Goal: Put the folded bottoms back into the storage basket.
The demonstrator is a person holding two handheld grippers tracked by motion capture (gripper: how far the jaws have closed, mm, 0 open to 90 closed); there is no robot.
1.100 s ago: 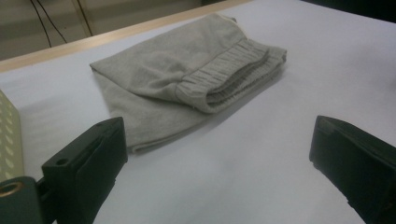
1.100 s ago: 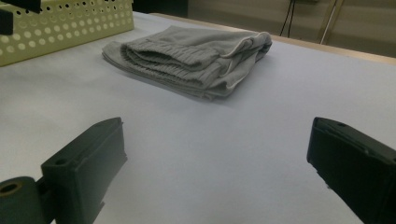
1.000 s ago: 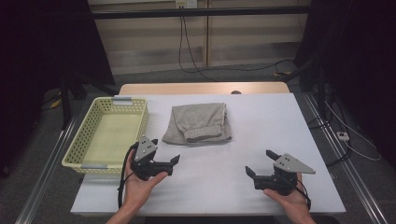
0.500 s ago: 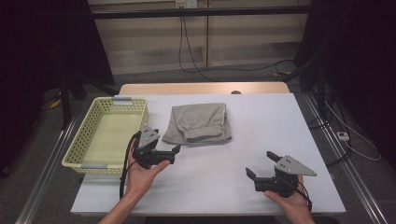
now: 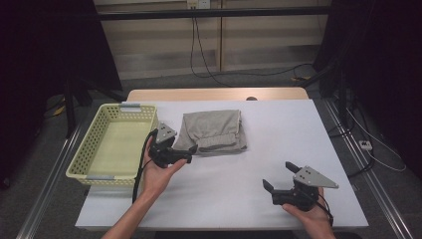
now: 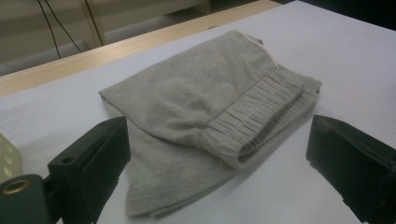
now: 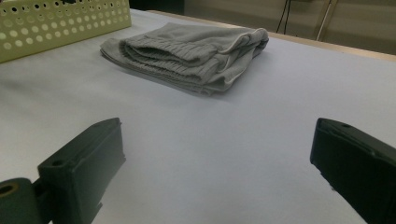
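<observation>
Where the white table [image 5: 249, 164] meets its far half, a folded grey garment [image 5: 215, 132] lies flat, just right of the yellow basket [image 5: 94, 154]. It is soft knit cloth in several layers, with a ribbed, gathered band along its near edge and a paler rim at one fold. At its near left corner the left gripper [image 5: 181, 153] spreads its jaws wide, gripping nothing. Well apart, at the near right, the right gripper [image 5: 278, 179] is likewise wide and empty.

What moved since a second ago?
The left gripper moved forward across the table to the near edge of the folded grey garment, jaws open, not gripping it. The right gripper, the garment and the yellow basket stayed put.
</observation>
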